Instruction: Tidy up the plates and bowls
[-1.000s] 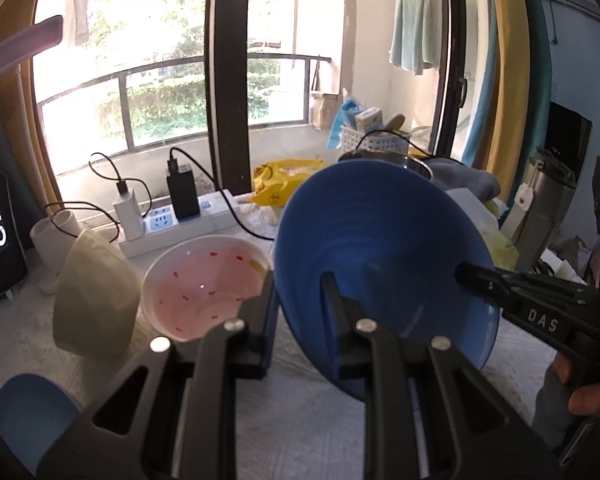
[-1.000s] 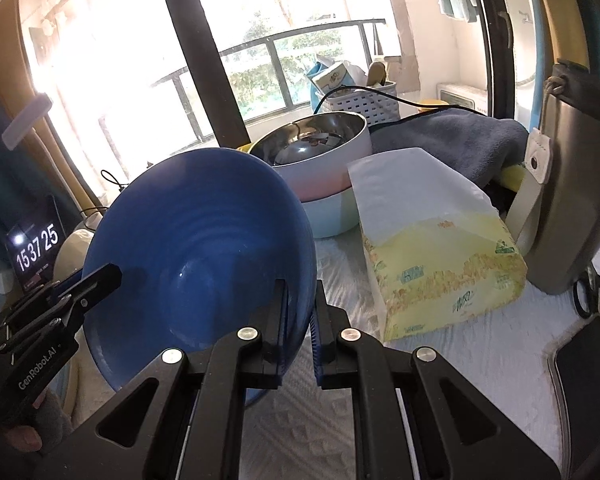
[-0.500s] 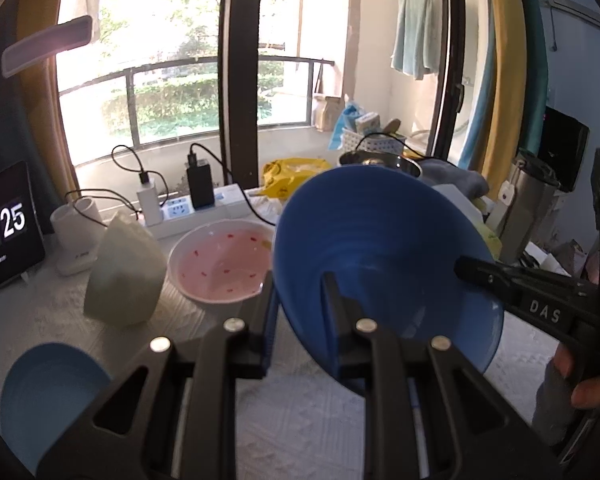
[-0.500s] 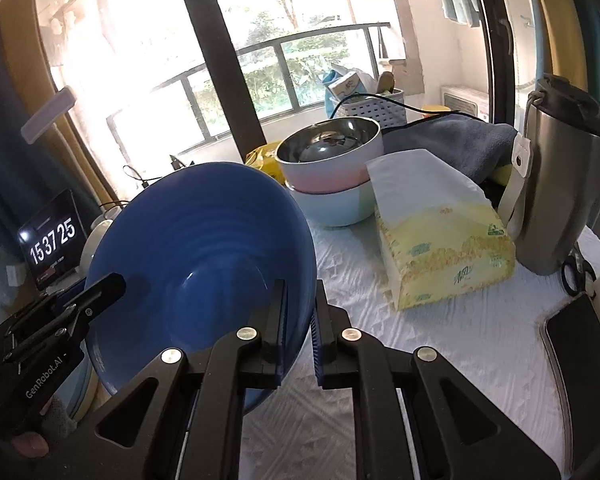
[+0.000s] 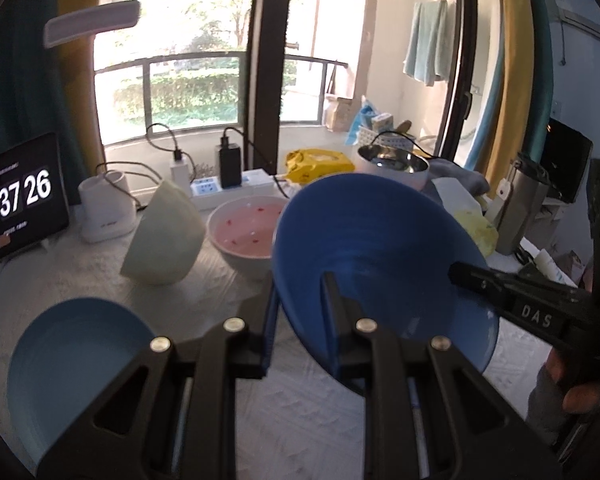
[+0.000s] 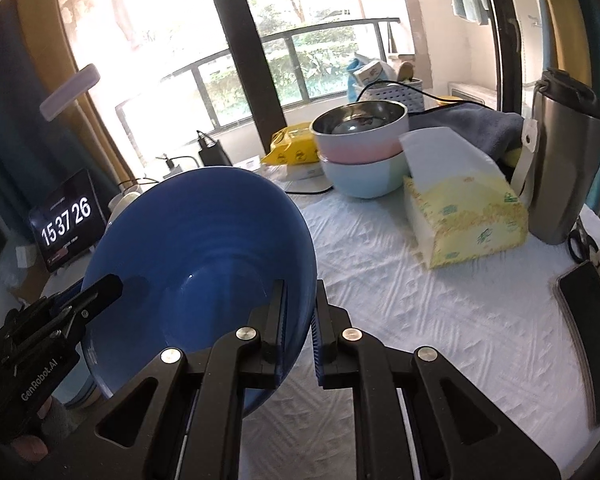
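A dark blue bowl (image 5: 380, 248) (image 6: 204, 248) hangs tilted above the white tablecloth, held from both sides. My left gripper (image 5: 300, 296) is shut on its left rim, one finger inside and one outside. On the opposite rim my right gripper (image 6: 300, 308) is shut too; its tip shows in the left wrist view (image 5: 480, 276). The left gripper (image 6: 100, 288) shows at the bowl's far edge in the right wrist view. A light blue plate (image 5: 76, 360) lies below left. A pink speckled bowl (image 5: 248, 228) and a tipped pale bowl (image 5: 164, 236) stand behind.
A steel-lined pink bowl (image 6: 360, 132) is stacked on a light blue bowl (image 6: 360, 180) at the back. A tissue pack (image 6: 460, 216), a steel flask (image 6: 560, 160) and a phone (image 6: 592, 328) stand right. A clock tablet (image 5: 16, 200) and power strip (image 5: 228, 190) line the window side.
Both grippers have drawn back from the window with the blue bowl held between them. More of the table and the light blue plate have come into view.
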The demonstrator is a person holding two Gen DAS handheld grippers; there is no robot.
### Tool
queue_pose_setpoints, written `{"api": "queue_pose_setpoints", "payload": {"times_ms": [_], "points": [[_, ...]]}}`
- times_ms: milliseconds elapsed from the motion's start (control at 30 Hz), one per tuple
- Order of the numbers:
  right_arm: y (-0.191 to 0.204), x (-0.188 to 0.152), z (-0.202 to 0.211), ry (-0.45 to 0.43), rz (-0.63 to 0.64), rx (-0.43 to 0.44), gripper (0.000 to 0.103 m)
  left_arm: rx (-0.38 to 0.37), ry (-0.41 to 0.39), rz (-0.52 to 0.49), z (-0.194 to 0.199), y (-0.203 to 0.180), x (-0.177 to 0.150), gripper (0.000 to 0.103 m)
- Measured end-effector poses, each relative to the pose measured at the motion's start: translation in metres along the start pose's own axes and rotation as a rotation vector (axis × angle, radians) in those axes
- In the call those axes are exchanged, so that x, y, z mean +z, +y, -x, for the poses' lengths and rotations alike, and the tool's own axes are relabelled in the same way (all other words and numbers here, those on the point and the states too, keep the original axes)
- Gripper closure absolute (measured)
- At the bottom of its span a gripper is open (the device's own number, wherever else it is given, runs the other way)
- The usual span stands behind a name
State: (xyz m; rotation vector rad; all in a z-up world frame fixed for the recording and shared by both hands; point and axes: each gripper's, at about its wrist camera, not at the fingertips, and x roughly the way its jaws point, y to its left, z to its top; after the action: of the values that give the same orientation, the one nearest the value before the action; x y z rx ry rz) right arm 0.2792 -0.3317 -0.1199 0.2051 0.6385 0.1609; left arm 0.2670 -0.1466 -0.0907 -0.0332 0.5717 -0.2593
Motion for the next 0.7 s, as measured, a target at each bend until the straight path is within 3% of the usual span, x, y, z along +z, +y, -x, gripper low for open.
{"api": "queue_pose_setpoints", "payload": {"times_ms": [700], "points": [[0.056,-0.025,-0.001,0.115,0.046,0.005,0.087,0.006,0.056,0.091,0.035,0.044,-0.028,0.082]]}}
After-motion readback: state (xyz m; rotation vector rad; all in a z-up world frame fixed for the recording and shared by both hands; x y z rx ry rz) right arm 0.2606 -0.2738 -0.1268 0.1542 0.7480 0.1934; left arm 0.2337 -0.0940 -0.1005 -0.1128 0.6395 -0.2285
